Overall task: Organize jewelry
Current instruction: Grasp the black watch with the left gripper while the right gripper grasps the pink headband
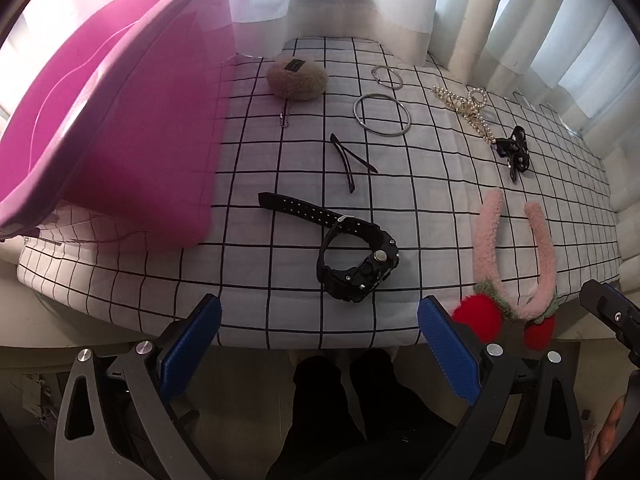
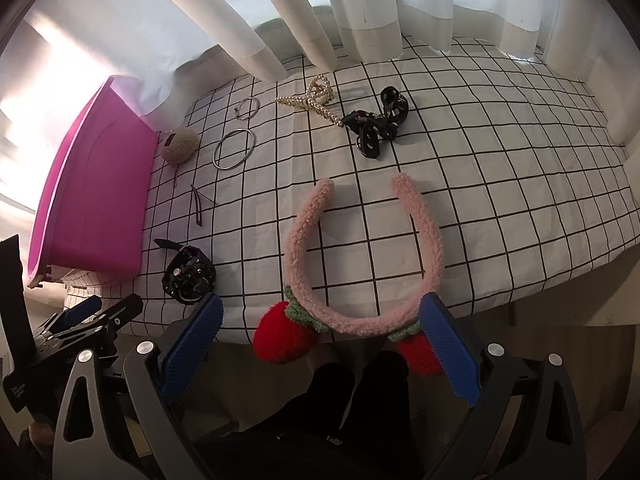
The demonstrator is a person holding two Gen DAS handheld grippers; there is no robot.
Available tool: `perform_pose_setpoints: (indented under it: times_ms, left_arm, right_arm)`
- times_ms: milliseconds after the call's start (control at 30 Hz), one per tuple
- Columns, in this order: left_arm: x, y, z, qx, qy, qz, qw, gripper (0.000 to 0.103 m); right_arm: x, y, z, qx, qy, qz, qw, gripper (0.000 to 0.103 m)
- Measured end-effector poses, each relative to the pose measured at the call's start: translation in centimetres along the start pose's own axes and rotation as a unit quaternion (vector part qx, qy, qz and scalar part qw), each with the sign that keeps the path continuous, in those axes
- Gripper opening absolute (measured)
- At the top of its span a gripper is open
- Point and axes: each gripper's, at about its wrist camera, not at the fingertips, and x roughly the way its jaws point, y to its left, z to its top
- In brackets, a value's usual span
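cloth: white, black grid (image 2: 480, 184), spread over worktop | curtains: white, pleated (image 2: 360, 4), hanging behind | below the near edge: dark trouser legs (image 1: 332, 408)

Fuzzy pink fleece headband (image 2: 362, 252); shiny metal bangle (image 1: 382, 114); matt black plastic watch (image 1: 356, 262); smooth magenta plastic bin (image 2: 96, 204).

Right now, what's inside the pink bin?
The pink bin shows only bare pink inner wall in the left wrist view; its floor is hidden by the near rim, so contents cannot be told.
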Motion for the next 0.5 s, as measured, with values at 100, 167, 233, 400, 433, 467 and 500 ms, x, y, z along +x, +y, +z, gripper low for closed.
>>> perform_pose_setpoints:
  times_ms: [100,167,233,400,433,467,500]
  left_arm:
    - [2.0,-0.1,-0.5,-0.004,0.006,-0.014,0.9999,0.097]
    - [3.3,-0.1,-0.8,-0.006,0.010,-0.014,0.9998,0.097]
    - [4.4,0.1,-1.0,-0.013,0.013,-0.014,0.9997,0.097]
    - [5.9,0.7,-0.9,-0.040,0.007,-0.018,0.9990,0.097]
    - [6.2,0.7,-0.8,-0.041,0.005,-0.014,0.9991,0.097]
    - [6.4,0.6,-0.7,-0.040,0.003,-0.009,0.9992,0.097]
    - [6.6,0.5,-0.5,-0.038,0.000,-0.005,0.9993,0.097]
  right_arm:
    - [2.0,-1.2,-0.9,0.002,0.022,-0.005,1.000,0.094]
    - [3.2,-1.7,-1.4,0.002,0.031,-0.016,0.999,0.094]
    - [4.3,-2.4,-1.8,0.006,0.039,-0.027,0.999,0.094]
    - [6.3,-5.2,-1.7,0.052,0.037,-0.046,0.997,0.094]
    - [6.8,-5.5,-1.5,0.051,0.038,-0.054,0.997,0.094]
    - [7.2,-5.8,-1.2,0.050,0.035,-0.063,0.996,0.094]
    - [7.5,-6.1,-1.1,0.048,0.033,-0.069,0.996,0.094]
